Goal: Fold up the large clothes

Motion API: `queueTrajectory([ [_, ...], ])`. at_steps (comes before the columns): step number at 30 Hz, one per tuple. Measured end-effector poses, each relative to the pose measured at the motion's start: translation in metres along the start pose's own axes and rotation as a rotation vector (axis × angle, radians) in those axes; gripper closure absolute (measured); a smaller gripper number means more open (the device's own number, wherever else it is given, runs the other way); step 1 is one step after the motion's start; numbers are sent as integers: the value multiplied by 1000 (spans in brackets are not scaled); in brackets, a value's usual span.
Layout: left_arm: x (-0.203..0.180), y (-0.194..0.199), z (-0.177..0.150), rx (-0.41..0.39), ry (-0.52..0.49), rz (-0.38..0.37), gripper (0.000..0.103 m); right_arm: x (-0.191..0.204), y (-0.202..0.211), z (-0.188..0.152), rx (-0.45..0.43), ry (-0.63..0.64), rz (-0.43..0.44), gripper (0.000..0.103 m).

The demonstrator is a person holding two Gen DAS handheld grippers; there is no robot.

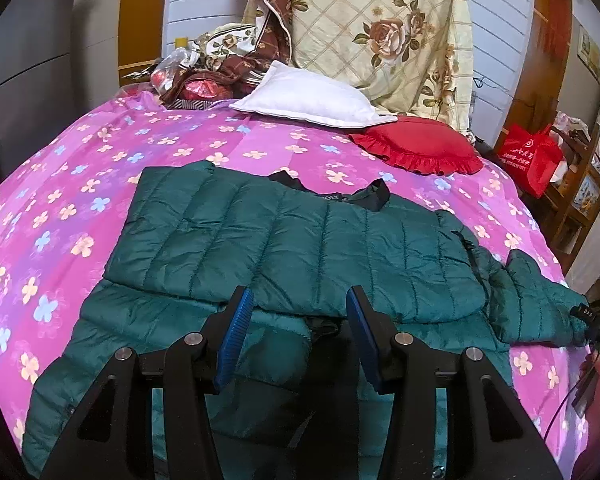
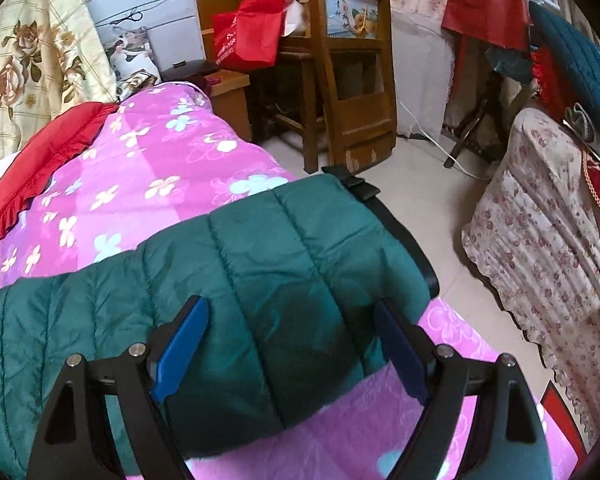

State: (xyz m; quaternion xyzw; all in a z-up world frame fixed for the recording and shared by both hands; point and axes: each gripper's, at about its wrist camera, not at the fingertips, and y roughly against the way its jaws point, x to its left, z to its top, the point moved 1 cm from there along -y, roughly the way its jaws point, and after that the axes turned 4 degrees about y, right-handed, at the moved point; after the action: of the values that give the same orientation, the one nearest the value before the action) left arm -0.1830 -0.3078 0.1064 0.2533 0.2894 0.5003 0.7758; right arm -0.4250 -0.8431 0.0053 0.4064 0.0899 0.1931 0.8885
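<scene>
Green puffer jacket [image 1: 292, 240] lies flat on the pink floral bedspread [image 1: 60, 208], one side folded over. Left gripper [image 1: 300, 336] hovers w/ jaws apart, empty; right gripper [image 2: 292, 344] likewise over the sleeve [image 2: 300, 240], prob lining up next fold.

I see a dark green quilted jacket [image 1: 292, 236] with black collar trim, on a pink-and-purple bedspread [image 1: 80, 184] scattered with cream, blue and white flowers. My tongs [image 1: 298, 338] are black with blue pads [image 1: 236, 336]. Behind lie a white pillow [image 1: 312, 98], a red frilled cushion [image 1: 416, 148], a cream rose-print quilt [image 1: 380, 36] and a red bag [image 2: 252, 36].
</scene>
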Motion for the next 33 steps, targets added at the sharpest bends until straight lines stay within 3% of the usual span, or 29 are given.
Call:
queueTrajectory([
  [13, 4, -7, -6, 25, -12, 6, 76, 6, -17, 4, 17, 5, 9, 9],
  [15, 5, -7, -6, 27, -7, 4, 76, 9, -18, 4, 21, 28, 8, 18],
  [19, 6, -5, -6, 20, -6, 2, 76, 17, -9, 4, 3, 86, 57, 69],
  [20, 7, -5, -6, 18, -7, 1, 76, 19, -7, 4, 8, 88, 84, 78],
  [23, 8, -2, -4, 8, -10, 7, 76, 20, 5, 3, 9, 70, 158, 84],
  [33, 29, 8, 6, -9, 14, 38, 76, 46, 72, -6, -89, 77, 370, 85],
])
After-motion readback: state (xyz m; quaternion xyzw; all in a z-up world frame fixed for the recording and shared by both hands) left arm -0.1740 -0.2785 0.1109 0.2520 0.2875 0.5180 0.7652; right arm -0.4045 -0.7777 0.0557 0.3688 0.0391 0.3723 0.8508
